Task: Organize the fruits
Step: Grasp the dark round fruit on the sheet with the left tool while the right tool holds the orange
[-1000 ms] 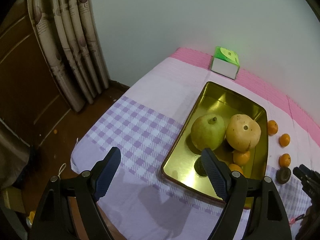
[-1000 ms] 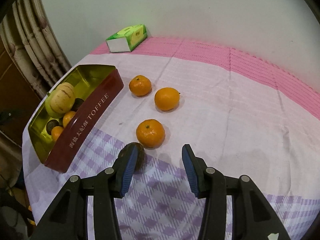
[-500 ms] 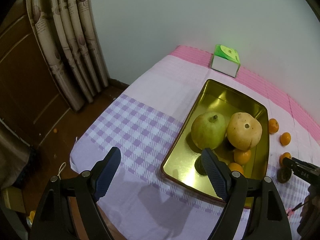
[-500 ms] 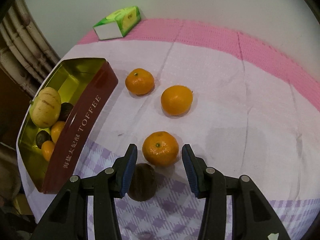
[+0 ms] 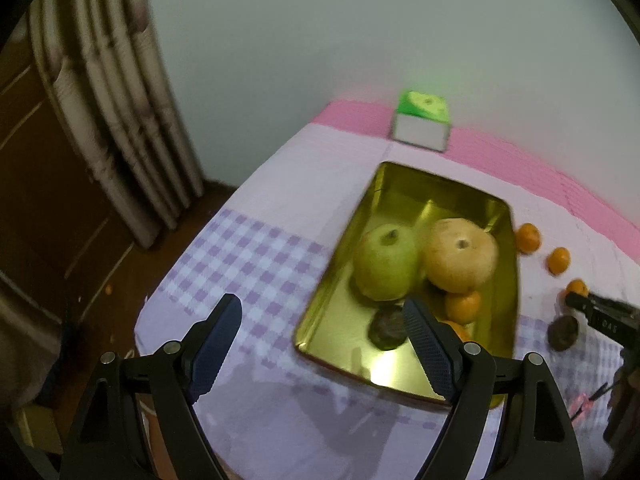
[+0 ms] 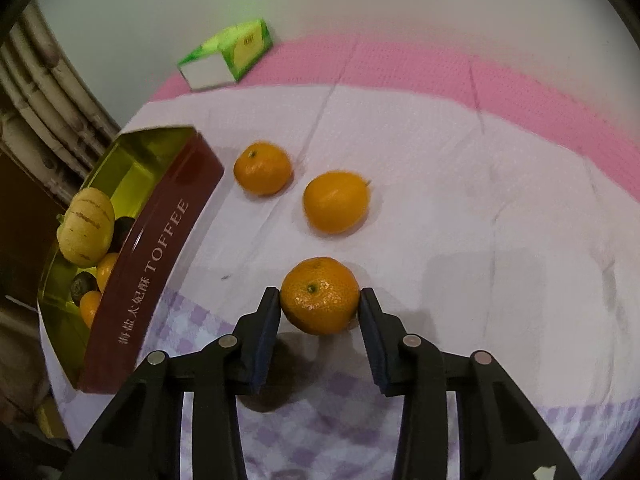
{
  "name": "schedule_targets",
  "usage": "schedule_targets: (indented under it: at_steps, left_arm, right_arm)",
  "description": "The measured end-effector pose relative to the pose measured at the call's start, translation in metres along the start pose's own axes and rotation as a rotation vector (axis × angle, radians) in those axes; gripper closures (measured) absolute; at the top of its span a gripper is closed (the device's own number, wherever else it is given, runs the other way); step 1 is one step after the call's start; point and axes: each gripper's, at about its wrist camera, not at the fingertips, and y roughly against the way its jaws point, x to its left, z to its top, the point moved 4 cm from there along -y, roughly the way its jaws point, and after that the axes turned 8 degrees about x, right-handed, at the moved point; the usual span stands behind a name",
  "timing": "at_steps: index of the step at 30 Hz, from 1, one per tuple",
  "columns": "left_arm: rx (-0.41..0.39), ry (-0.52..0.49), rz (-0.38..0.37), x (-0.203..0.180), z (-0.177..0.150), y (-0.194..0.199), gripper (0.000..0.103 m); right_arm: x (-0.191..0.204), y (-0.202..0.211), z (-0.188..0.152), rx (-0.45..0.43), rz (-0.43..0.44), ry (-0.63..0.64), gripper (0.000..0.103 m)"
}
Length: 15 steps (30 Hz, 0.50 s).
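My right gripper [image 6: 319, 300] is closing on the nearest tangerine [image 6: 320, 296], and its blue pads press on both sides of the fruit as it rests on the cloth. Two more tangerines [image 6: 262, 168] [image 6: 336, 202] lie farther out. A dark round fruit [image 5: 564, 332] sits on the cloth just under the right gripper. The gold toffee tin [image 5: 440, 180] holds a green pear [image 5: 386, 264], a yellow melon [image 5: 460, 256], small tangerines [image 5: 462, 306] and a dark fruit [image 5: 388, 328]. Above the tin's near left corner my left gripper [image 5: 322, 310] hangs open with nothing between its fingers.
A green tissue box [image 6: 228, 54] stands at the back by the wall on the pink strip. The tin's red wall [image 6: 160, 248] is to the left of the loose tangerines. Curtains [image 5: 120, 120] and dark floor lie past the table's left edge.
The right gripper moved forward past the dark fruit to the near tangerine and its jaws closed onto it. The left gripper stayed open and almost still.
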Motion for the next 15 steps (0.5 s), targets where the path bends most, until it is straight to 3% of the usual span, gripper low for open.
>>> schedule_targets:
  at_steps: [6,15]
  left_arm:
    - [-0.003,-0.192,-0.105,-0.06,-0.012,0.01,0.02]
    - [0.059,-0.343,-0.254,-0.158,-0.026,0.003,0.02]
  right_arm:
    - [-0.033,0.021,-0.014,-0.149,-0.145,0.065,0.066]
    - [-0.079,0.03,-0.034,-0.211,-0.198,0.035,0.066]
